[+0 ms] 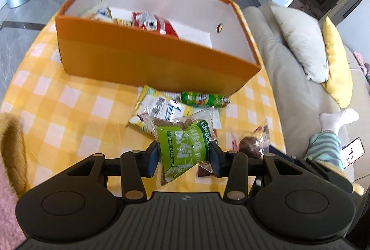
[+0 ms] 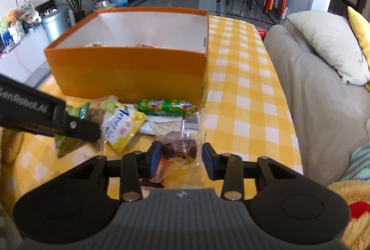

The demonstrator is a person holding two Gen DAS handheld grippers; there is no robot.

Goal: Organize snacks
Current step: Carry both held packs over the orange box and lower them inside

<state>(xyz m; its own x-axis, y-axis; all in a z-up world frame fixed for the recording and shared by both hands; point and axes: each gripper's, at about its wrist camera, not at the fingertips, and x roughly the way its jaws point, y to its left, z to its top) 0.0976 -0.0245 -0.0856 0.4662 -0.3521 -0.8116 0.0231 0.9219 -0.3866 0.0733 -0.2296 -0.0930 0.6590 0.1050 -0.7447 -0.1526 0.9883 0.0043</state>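
My left gripper (image 1: 185,157) is shut on a green snack packet (image 1: 185,145), held above the yellow checked tablecloth (image 1: 69,111). In the right wrist view its black finger (image 2: 76,127) and the green packet (image 2: 69,143) show at the left. My right gripper (image 2: 181,158) is shut on a clear packet with a dark brown cake (image 2: 180,148); the same packet (image 1: 249,143) shows in the left wrist view. Beyond them stands an open orange box (image 1: 150,60) (image 2: 127,71) with several packets (image 1: 155,23) inside.
A yellow-white packet (image 1: 155,108) (image 2: 122,127) and a green candy tube (image 1: 204,98) (image 2: 166,107) lie in front of the box. A grey sofa (image 2: 312,88) with cushions lines the right side; a person's striped leg with a white sock (image 1: 333,129) rests there.
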